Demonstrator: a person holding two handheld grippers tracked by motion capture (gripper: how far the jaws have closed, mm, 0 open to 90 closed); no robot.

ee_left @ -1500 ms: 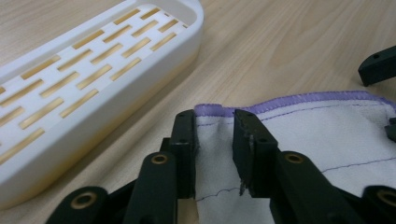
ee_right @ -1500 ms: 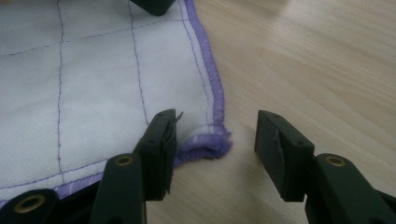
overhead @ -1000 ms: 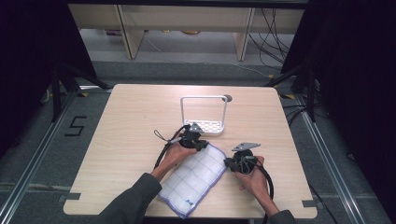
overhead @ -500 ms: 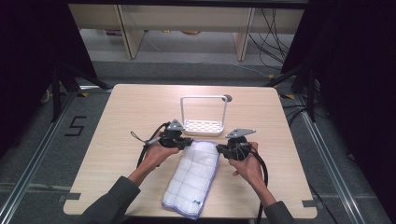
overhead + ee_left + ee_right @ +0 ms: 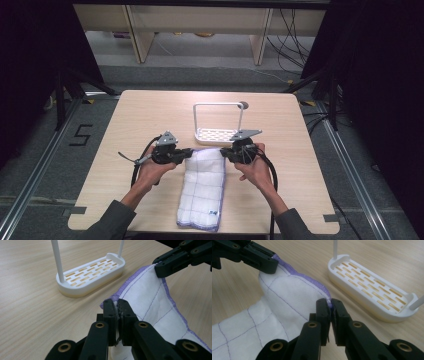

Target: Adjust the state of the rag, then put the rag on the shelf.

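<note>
High view: the white cloth (image 5: 202,187) with the purple edge lies folded on the bench (image 5: 140,115), and its far end is pinched at both corners. The left tongs (image 5: 189,154) are squeezed tight on the left corner and the right tongs (image 5: 224,153) are squeezed tight on the right corner. I think each pair holds a corner so the far edge stays stretched flat between them (that way the cloth can be lifted or folded without bunching up). The near end of the cloth rests on the bench, down by the person's arms.

In the left gripper view the cloth corner (image 5: 113,302) sits right between the closed tips, with the other tongs (image 5: 162,267) across the cloth holding the other corner.

Just past the tongs stands a white rack (image 5: 220,134) with a slotted base and a thin handle looping over it. It is close to the held edge, so it could get bumped if the cloth goes forward. The black cables (image 5: 137,167) trail back by the hands, away from the cloth.
</note>
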